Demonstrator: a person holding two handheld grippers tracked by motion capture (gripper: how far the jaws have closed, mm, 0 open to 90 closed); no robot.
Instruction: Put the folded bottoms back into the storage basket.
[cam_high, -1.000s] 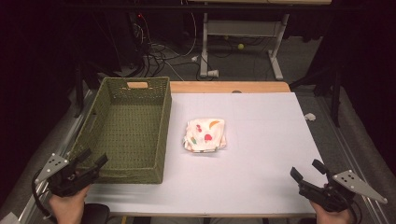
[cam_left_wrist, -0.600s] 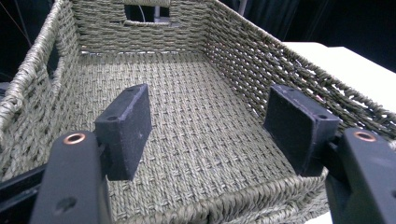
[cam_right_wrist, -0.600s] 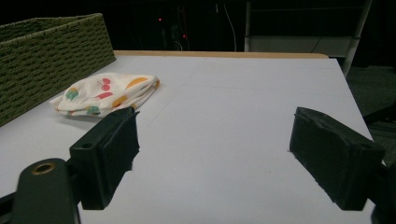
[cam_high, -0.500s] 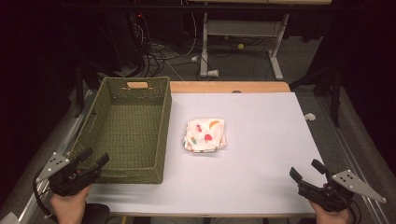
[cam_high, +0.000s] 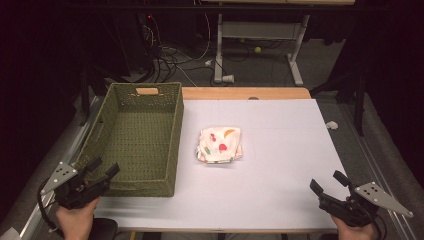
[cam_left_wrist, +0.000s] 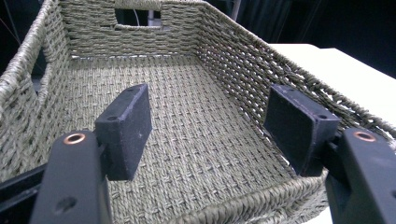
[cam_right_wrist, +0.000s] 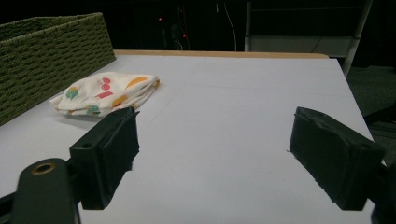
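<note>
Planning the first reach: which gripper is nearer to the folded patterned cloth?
Left, narrowly. The left gripper hovers at the woven basket's near end, left of the folded cloth; the right gripper sits at the table's near-right corner, farther off.

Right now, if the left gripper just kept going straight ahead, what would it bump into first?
Probably the woven basket: the open left gripper points over the near rim into it, so likely its floor or far wall.

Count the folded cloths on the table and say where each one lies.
1. The folded cloth with the fruit print lies on the white table, just right of the green woven basket and apart from it. The basket's inside looks empty, so no others seem hidden there.
</note>
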